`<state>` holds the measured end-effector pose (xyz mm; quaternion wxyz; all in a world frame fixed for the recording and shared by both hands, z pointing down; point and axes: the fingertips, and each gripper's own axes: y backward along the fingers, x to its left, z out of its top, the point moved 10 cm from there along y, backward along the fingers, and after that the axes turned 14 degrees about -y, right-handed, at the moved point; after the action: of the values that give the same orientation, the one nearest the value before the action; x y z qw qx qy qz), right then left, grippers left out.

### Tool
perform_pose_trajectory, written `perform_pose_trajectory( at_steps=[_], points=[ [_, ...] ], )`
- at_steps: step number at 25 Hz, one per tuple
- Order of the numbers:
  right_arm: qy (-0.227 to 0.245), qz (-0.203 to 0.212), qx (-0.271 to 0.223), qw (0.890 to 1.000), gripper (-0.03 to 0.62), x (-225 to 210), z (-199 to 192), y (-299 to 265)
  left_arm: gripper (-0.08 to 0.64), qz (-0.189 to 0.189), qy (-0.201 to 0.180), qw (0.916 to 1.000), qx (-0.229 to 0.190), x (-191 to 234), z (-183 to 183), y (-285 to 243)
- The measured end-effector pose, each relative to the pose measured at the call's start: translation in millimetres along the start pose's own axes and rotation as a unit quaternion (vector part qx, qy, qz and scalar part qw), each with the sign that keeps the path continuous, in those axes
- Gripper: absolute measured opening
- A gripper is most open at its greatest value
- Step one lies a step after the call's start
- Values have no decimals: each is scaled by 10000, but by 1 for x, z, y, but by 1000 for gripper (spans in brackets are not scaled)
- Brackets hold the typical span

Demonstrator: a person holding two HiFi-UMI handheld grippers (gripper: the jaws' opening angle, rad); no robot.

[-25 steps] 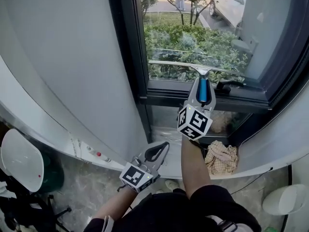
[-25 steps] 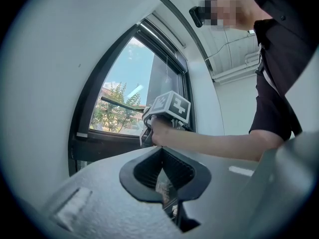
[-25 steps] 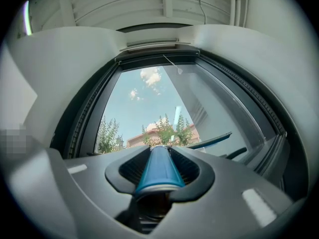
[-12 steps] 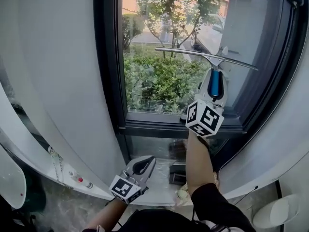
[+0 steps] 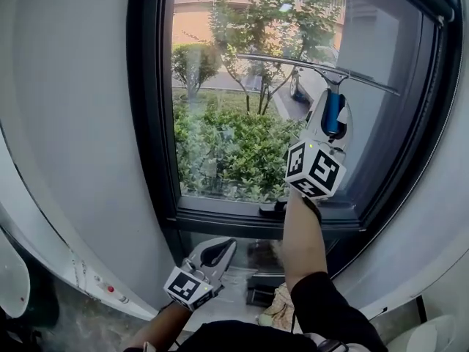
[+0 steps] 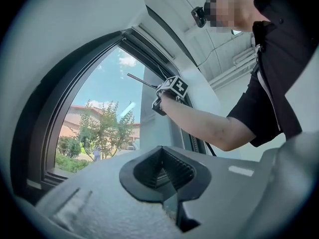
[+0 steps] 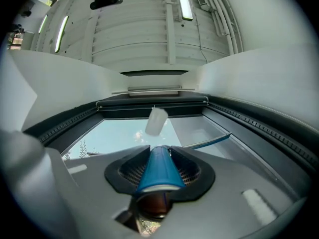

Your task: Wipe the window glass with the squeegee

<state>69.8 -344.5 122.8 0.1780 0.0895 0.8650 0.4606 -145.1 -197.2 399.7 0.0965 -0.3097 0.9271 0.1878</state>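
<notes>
Blue-handled squeegee point(image 5: 308, 67) is sitting clamped in the right gripper point(image 5: 331, 107) jaws, blade lying high against the window glass point(image 5: 227, 123); the left gripper point(image 5: 220, 251) is hanging low, jaws closed on nothing.

Green bushes point(image 5: 227, 152) and thin trees point(image 5: 260, 20) are seen outdoors, with an orange-walled building point(image 5: 198, 31) behind them. A crumpled beige cloth point(image 5: 281, 310) is seen below the dark window frame point(image 5: 150, 123). A light strip point(image 7: 184, 3) is mounted on the ceiling.

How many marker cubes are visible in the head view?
2. One cube is on the right gripper, high before the window glass with the squeegee in its jaws; the other cube is on the left gripper, low, below the glass.
</notes>
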Motion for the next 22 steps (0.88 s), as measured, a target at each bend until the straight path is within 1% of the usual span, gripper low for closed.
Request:
perform_pose_trajectory(
  at_steps=[5, 8, 11, 15, 22],
  points=[
    [-148, 24, -217, 9997, 130, 1, 7, -22, 0, -22, -15, 10000, -56, 2, 4, -13],
    [-137, 45, -181, 9997, 130, 1, 4, -28, 0, -13, -28, 9999, -120, 2, 2, -14],
    [-195, 24, -139, 9997, 130, 0, 0, -31, 0, 2, 15, 10000, -71, 3, 8, -14],
    [-352, -18, -48, 9994, 130, -2, -5, -32, 0, -6, 41, 10000, 4, 2, 8, -12],
    [-337, 4, 30, 9994, 130, -6, -6, -25, 0, 12, -20, 10000, -65, -3, 0, -8]
  ],
)
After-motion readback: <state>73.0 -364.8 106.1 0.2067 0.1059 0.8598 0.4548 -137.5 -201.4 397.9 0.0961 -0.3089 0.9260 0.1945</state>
